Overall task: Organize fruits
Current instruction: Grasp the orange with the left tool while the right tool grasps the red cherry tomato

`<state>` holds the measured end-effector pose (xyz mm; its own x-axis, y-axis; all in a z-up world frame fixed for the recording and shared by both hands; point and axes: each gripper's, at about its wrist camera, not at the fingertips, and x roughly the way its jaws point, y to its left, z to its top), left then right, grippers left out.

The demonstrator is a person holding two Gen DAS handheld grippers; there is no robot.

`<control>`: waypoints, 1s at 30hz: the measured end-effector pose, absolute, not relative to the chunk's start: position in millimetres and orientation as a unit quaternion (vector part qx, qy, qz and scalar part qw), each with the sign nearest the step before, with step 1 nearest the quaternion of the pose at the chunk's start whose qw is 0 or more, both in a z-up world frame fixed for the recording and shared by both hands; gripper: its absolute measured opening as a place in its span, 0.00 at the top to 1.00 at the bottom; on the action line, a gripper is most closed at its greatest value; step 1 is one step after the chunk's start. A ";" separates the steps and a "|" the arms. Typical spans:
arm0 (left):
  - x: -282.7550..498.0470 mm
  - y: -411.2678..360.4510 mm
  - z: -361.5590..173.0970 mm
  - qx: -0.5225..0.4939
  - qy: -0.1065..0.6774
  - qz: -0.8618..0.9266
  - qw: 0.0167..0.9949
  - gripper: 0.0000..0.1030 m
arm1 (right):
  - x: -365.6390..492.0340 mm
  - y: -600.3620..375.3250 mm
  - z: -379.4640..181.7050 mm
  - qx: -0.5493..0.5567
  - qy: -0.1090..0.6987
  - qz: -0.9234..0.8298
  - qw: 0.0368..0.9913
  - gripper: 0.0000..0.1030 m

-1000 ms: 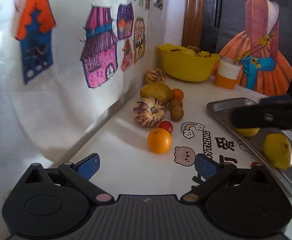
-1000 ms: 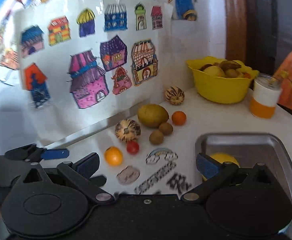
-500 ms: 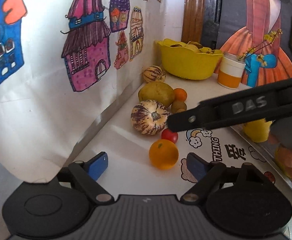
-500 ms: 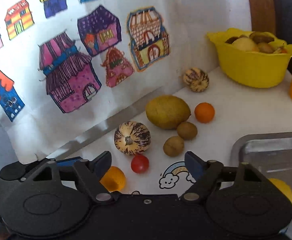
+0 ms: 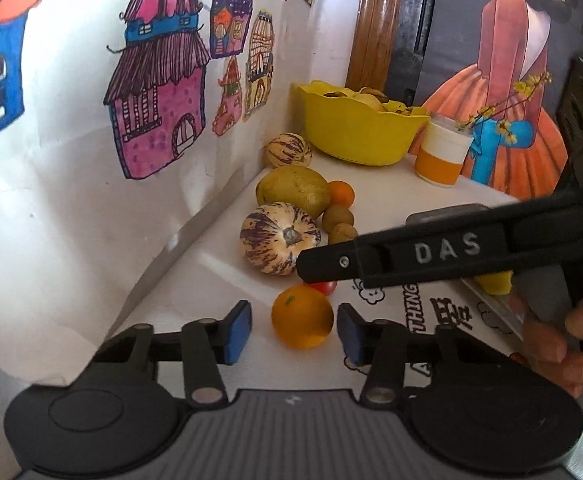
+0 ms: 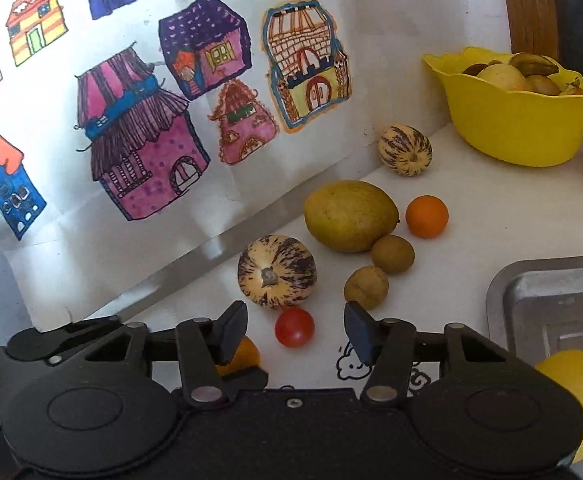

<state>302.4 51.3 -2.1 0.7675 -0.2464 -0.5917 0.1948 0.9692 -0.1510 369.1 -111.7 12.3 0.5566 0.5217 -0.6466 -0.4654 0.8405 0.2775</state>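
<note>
An orange (image 5: 302, 317) lies between the blue pads of my open left gripper (image 5: 294, 329), not touched by either pad. My right gripper (image 6: 295, 330) is open too, with a small red tomato (image 6: 294, 327) between its fingertips. Behind them sit a striped melon (image 6: 276, 271), a large yellow-green fruit (image 6: 350, 215), two brown kiwis (image 6: 392, 254), a small orange (image 6: 426, 216) and a second striped melon (image 6: 405, 150). The right gripper's black arm crosses the left wrist view and hides most of the tomato (image 5: 324, 287). A metal tray (image 6: 547, 300) at right holds a yellow lemon (image 6: 579, 384).
A yellow bowl (image 6: 515, 120) of fruit stands at the back, with an orange-and-white jar (image 5: 443, 152) beside it. A paper sheet of drawn houses (image 6: 147, 136) leans along the left wall. A person's hand (image 5: 559, 344) holds the right gripper.
Both grippers have moved forward and down toward the fruit: the left now straddles the orange, the right straddles the tomato. The right gripper's arm has swung across the left wrist view.
</note>
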 end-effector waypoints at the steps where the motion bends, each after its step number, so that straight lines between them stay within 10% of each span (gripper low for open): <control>1: 303.6 52.9 -2.6 -0.047 0.321 -0.121 0.938 0.55 | 368.3 -112.6 12.5 0.039 0.378 0.280 0.881 0.47; 30: 297.8 83.8 -9.0 -0.160 0.309 -0.099 0.932 0.65 | 374.1 -115.9 -2.7 0.045 0.391 0.271 0.879 0.56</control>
